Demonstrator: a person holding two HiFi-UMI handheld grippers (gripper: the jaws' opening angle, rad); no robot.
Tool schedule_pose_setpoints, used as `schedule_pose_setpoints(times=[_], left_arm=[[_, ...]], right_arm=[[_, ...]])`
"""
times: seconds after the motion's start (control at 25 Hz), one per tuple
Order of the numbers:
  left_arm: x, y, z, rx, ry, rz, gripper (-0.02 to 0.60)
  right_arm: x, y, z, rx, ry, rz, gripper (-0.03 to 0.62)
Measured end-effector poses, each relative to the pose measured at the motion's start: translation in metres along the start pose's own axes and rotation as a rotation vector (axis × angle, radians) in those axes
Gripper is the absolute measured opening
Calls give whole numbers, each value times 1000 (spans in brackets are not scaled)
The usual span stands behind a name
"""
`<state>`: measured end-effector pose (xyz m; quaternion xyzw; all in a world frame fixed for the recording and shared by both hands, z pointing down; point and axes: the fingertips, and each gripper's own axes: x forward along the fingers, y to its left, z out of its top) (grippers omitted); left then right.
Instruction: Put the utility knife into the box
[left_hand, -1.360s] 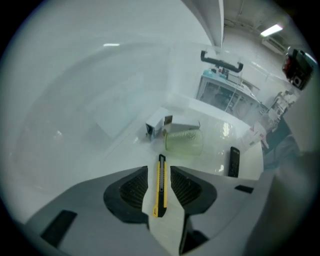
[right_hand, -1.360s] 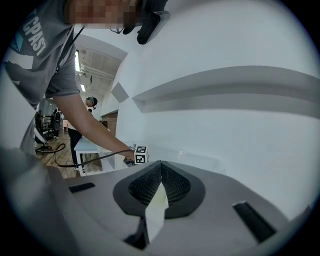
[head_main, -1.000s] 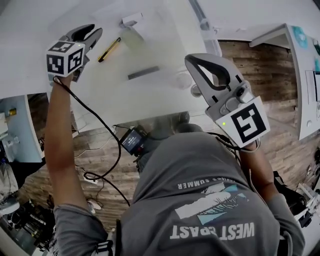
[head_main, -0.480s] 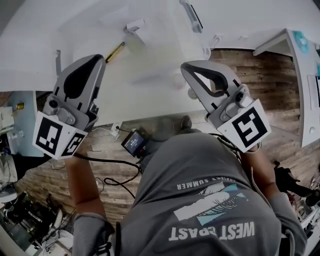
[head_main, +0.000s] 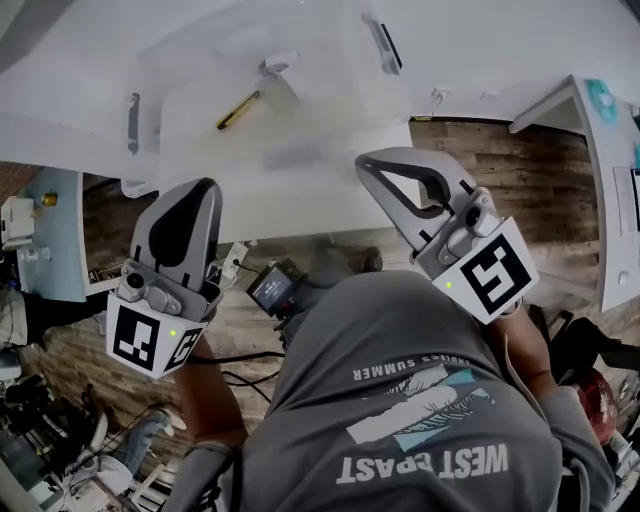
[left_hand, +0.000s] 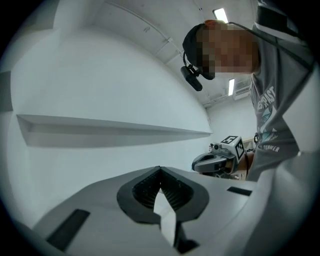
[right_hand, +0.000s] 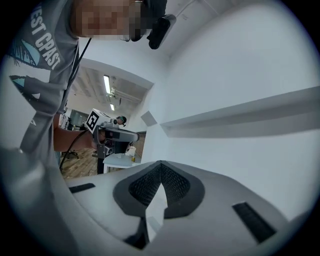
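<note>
Left gripper (head_main: 204, 187), right gripper (head_main: 366, 166) shut, empty, off table's (head_main: 80, 95) near edge; utility knife (head_main: 238, 110) seemingly in box (head_main: 200, 165). Just verify.

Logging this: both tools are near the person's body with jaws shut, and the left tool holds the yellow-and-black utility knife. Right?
Not quite. The left tool is shut but empty, as the left gripper view shows; the yellow-and-black utility knife lies away on the white surface in the head view. The right tool is shut too.
</note>
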<state>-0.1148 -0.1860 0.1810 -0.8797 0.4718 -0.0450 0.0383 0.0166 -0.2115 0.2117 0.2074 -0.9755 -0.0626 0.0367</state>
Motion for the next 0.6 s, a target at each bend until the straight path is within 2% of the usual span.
schedule_pose_setpoints(times=[0.16,0.6], left_arm=[[-10,-4,7,-12,-19,41,9],[-22,-17,14,-15,-10,45,9]], right_arm=[[-4,11,4,7,-11,22,8],[-8,31,9,14,-21,46,9]])
